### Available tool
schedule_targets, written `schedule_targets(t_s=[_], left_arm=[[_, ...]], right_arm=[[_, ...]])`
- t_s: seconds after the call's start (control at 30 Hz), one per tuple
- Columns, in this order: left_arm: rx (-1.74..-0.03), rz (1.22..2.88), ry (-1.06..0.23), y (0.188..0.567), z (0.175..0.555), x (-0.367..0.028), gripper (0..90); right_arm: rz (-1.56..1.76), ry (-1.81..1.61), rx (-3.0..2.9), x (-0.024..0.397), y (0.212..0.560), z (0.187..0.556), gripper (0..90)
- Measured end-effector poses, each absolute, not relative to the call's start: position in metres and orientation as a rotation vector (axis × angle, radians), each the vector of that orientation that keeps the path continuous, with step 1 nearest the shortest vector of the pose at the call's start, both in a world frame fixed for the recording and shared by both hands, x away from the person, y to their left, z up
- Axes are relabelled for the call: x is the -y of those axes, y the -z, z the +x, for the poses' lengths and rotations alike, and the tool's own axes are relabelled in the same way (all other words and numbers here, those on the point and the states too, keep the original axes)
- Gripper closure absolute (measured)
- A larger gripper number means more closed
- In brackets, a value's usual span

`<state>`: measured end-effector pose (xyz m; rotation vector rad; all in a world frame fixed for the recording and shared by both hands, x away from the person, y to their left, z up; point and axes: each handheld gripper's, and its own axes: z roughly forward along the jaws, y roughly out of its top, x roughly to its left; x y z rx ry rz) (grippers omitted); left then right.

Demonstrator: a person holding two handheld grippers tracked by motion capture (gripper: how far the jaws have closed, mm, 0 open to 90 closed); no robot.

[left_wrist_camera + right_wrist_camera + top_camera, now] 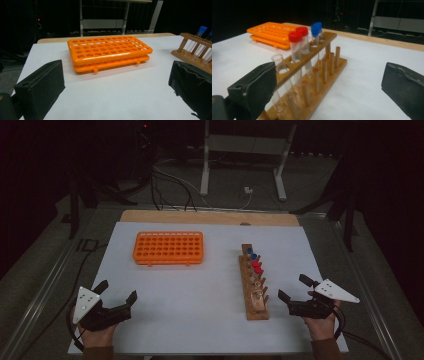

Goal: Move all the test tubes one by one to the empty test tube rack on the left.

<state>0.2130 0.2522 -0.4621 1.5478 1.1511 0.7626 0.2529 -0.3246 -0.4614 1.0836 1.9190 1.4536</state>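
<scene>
Nearest, both tools are hovering low over the white bench (200,320), jaws spread wide and gripping nothing: the left tool (118,292) and the right tool (292,287). Just ahead-left of the right tool, a long wooden test-tube rack (254,285) is holding red-capped and blue-capped tubes. Farther ahead of the left tool, an orange plastic perforated tube rack (168,248) is lying flat.

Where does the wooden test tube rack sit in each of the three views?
High view: wooden test tube rack right of centre, running front to back, near the right gripper.
Left gripper view: just its end at the right edge, with blue-capped tubes.
Right gripper view: centre-left foreground, running away from the camera.
Shared landmark: the orange rack, on the white table sheet.
</scene>
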Motion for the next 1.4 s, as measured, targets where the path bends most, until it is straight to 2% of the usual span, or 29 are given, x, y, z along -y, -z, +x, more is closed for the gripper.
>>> schedule_targets(t_s=[0.33, 0.43, 0.73, 0.93, 1.07, 1.17, 1.4], left_arm=[[-1.162, 1.558, -0.756, 0.465, 0.212, -0.25, 0.7], [-1.162, 1.559, -0.756, 0.465, 0.212, -0.249, 0.7], [-1.168, 1.551, -0.754, 0.466, 0.212, -0.25, 0.7], [-1.165, 1.561, -0.75, 0.466, 0.212, -0.248, 0.7], [-1.161, 1.566, -0.752, 0.466, 0.212, -0.247, 0.7], [-1.165, 1.561, -0.752, 0.466, 0.212, -0.249, 0.7], [-1.166, 1.561, -0.75, 0.467, 0.213, -0.249, 0.7]], right_arm=[[0.997, -1.371, -2.063, 0.305, 0.44, 0.255, 7.4], [0.972, -1.351, -2.102, 0.297, 0.437, 0.254, 11.8], [0.941, -1.356, -2.185, 0.274, 0.436, 0.247, 29.1], [0.884, -1.32, -2.255, 0.261, 0.442, 0.244, 51.9], [0.892, -1.291, -2.281, 0.256, 0.447, 0.248, 60.6], [0.895, -1.275, -2.292, 0.255, 0.45, 0.249, 65.2], [0.91, -1.255, -2.297, 0.253, 0.454, 0.252, 69.7]])
